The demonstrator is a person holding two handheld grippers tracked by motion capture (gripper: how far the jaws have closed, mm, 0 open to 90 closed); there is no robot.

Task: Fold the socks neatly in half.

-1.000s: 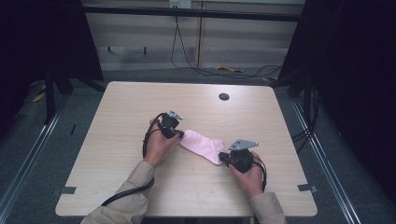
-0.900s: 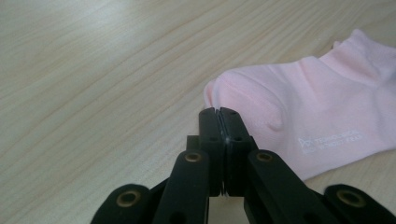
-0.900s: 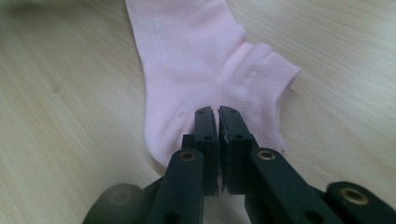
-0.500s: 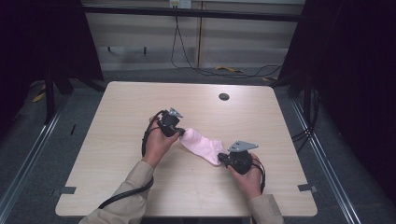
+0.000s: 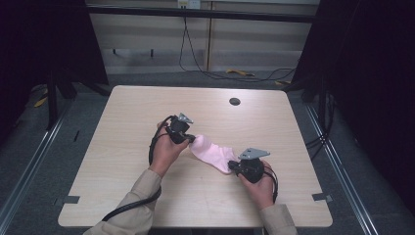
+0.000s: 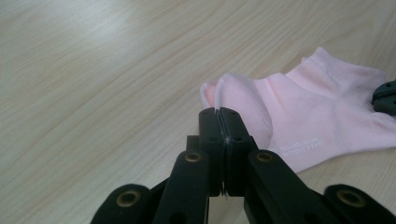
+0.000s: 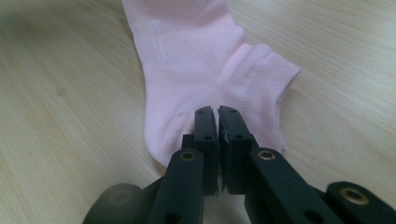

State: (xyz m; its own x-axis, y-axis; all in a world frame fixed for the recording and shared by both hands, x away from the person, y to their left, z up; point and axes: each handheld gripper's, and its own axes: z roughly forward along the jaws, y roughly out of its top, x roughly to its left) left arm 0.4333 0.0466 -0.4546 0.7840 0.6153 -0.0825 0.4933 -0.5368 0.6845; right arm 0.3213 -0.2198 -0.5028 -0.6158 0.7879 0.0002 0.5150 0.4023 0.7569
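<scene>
Little is changing since the earlier frames: both hands are staying where they were, and the pink sock [image 5: 214, 152] is lying in the same spot near the middle of the tabletop [image 5: 122, 112].

Left gripper [image 5: 185, 137] is sitting at the sock's far-left end, held by the left hand [image 5: 165, 151]. In the left gripper view its jaws are standing pressed together, with a thin edge of pink fabric pinched between them at the toe end of the sock [image 6: 299, 112]; that end is folding up slightly where it is caught. Small white lettering is showing on the sock's flat side.

Right gripper [image 5: 231, 167] is sitting at the sock's near-right end, held by the right hand [image 5: 259, 186]. In the right gripper view its jaws are also standing together, over the heel part beside the ribbed cuff of the sock [image 7: 201, 70]; whether fabric is actually caught between them is hard to tell, since the tips are covering the spot.

Sock is stretching flat on the wood between the two grippers, running diagonally from upper left to lower right in the high view. A grey three-cornered plate is riding on top of each gripper. A cable [image 5: 128, 208] is trailing from the left gripper, back along the sleeve. A small dark round hole [image 5: 234, 101] is sitting in the tabletop, well apart from the sock toward the far edge.
</scene>
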